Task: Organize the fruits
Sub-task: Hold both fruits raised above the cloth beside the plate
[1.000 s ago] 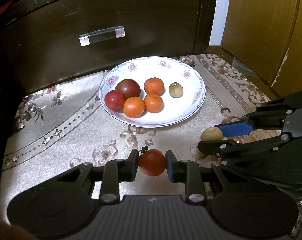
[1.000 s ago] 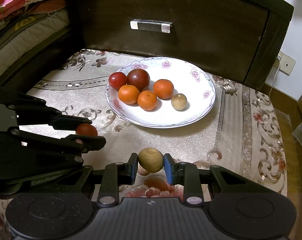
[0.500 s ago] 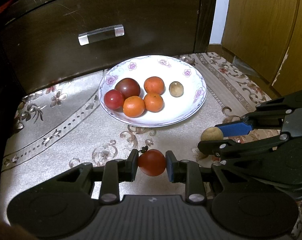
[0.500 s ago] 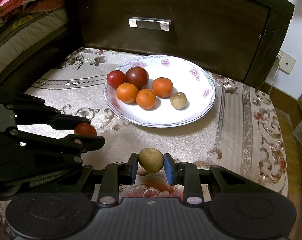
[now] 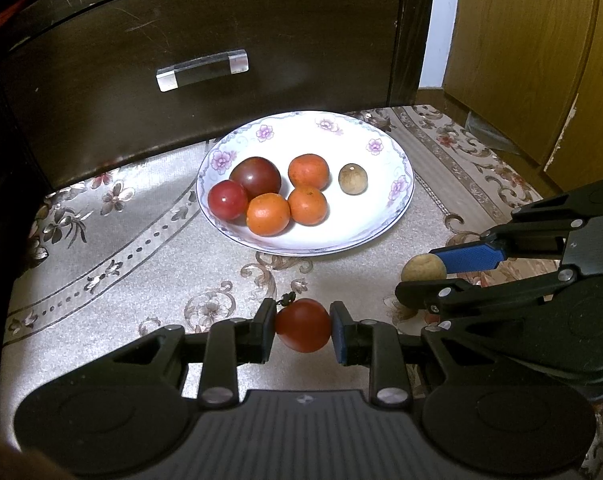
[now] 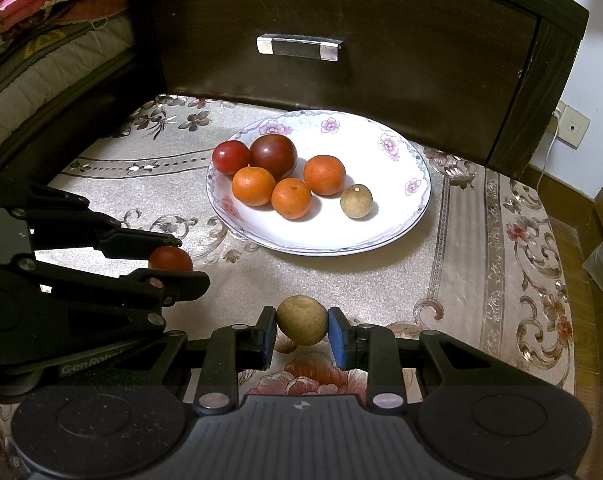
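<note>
Beige brocade cloth with a floral scroll pattern (image 5: 101, 248) is spread before a dark wooden drawer front with a clear bar handle (image 5: 202, 70); yellow-brown cabinet doors (image 5: 513, 48) are seen at the far right.

Left wrist view. A white shallow plate with a rim of pink flowers (image 5: 401, 188) is set on the cloth, near the drawer. Held in it: one small red tomato (image 5: 227, 199), one larger dark maroon tomato (image 5: 256, 177), three small orange tangerines (image 5: 268, 214), and one small round brown longan (image 5: 353, 178), the last lying apart from the cluster. The left gripper (image 5: 302, 326) is clenched on a second small red tomato with a dried stem (image 5: 302, 325), which is gripped between both pads above the cloth, short of the plate. The right gripper (image 5: 423, 276) is seen at the right edge, closed on a tan round longan (image 5: 423, 268).

Right wrist view. The same plate (image 6: 417, 208) and its six fruits are shown further ahead. The right gripper (image 6: 302, 326) is clamped on the tan longan (image 6: 301, 320), held above the cloth well short of the plate. The left gripper (image 6: 169, 262) is entered from the left, with its red tomato (image 6: 170, 259) pinched between the fingers.

Step in hand, as judged: both fruits are grasped and are being carried to the plate. For the next move, each gripper would need to be brought over the rim; the tomato is best released beside the red tomato, the longan beside its like, and both low enough that rolling is avoided.
</note>
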### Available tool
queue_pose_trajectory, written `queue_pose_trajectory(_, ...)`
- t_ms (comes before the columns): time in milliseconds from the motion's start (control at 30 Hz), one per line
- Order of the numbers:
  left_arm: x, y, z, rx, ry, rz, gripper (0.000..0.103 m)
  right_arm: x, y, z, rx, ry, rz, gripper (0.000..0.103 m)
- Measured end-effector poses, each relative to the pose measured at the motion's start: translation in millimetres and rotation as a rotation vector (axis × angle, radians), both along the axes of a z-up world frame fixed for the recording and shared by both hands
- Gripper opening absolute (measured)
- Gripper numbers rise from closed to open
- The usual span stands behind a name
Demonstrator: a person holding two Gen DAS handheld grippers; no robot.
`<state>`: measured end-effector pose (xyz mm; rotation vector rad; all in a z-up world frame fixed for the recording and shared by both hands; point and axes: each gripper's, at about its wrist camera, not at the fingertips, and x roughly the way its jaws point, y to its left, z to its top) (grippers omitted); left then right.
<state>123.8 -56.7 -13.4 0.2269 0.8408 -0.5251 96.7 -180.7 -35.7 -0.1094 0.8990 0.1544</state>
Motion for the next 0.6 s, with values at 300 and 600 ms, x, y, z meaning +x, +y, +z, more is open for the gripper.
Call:
queue_pose_trajectory(300,0.4,0.3,-0.4,-0.001,-0.003,0.001,0.033,-0.4,-0.2,-0.5,0.000,-0.002,-0.001,0.025)
queue_pose_trajectory(600,2.4,-2.0,2.7,0.001,-0.010,-0.002,0.033,1.4,-1.5,2.4,0.002,-0.007,-0.010,0.026)
